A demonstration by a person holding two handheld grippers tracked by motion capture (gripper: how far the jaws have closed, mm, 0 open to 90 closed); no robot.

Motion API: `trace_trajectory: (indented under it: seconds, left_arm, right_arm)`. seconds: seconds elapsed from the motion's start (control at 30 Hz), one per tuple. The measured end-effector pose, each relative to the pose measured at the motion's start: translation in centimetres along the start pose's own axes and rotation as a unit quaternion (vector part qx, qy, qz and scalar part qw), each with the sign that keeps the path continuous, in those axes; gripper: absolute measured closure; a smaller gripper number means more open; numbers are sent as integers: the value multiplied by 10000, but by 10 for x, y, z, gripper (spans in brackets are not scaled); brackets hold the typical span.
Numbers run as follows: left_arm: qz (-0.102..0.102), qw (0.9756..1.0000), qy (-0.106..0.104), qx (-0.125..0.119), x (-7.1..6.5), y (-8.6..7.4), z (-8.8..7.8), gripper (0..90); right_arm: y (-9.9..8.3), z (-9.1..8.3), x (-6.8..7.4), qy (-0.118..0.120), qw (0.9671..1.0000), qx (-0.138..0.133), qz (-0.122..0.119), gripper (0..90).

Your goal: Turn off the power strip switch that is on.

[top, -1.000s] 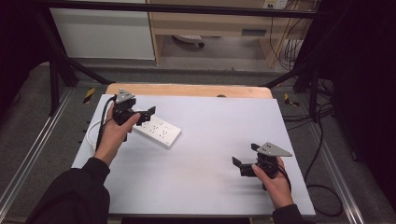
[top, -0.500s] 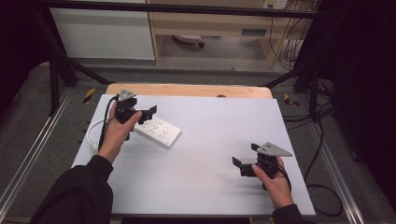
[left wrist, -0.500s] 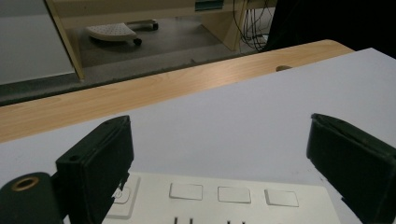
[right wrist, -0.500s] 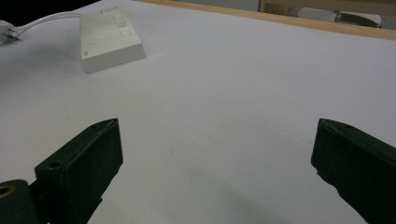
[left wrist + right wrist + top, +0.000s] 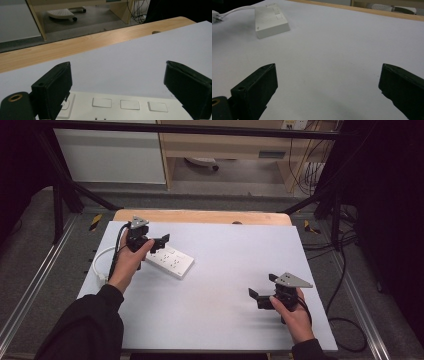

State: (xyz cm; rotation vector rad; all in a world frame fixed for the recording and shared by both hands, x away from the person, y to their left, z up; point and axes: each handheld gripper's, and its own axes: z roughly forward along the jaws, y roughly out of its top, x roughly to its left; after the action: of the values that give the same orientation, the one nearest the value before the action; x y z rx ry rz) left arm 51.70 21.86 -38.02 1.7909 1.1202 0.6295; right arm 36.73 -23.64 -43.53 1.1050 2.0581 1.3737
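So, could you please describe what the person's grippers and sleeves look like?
Both are black two-jaw tools with flat, blocky jaws. The left gripper and the right gripper each carry a grey three-cornered plate on top, and a black cable trails from each. A brass-coloured ring sits at the base of a jaw in both gripper views. The person wears black long sleeves.

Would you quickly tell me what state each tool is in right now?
Left tool: open, poised over the white rectangular plastic power strip, gripping nothing.
Right tool: open, empty, above the white table.
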Motion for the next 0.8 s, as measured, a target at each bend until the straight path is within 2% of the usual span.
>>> trace_trajectory:
  seconds: [0.53, 0.8]
  left_arm:
    - [-47, 9999, 20, 95, 1, -5, 13, 90]
    - [0, 9998, -2, 176, -2, -7, 19, 109]
  right_arm:
    - [0, 0, 0, -1, 10000, 0, -12, 26]
    - [0, 0, 0, 6, 10000, 0, -11, 26]
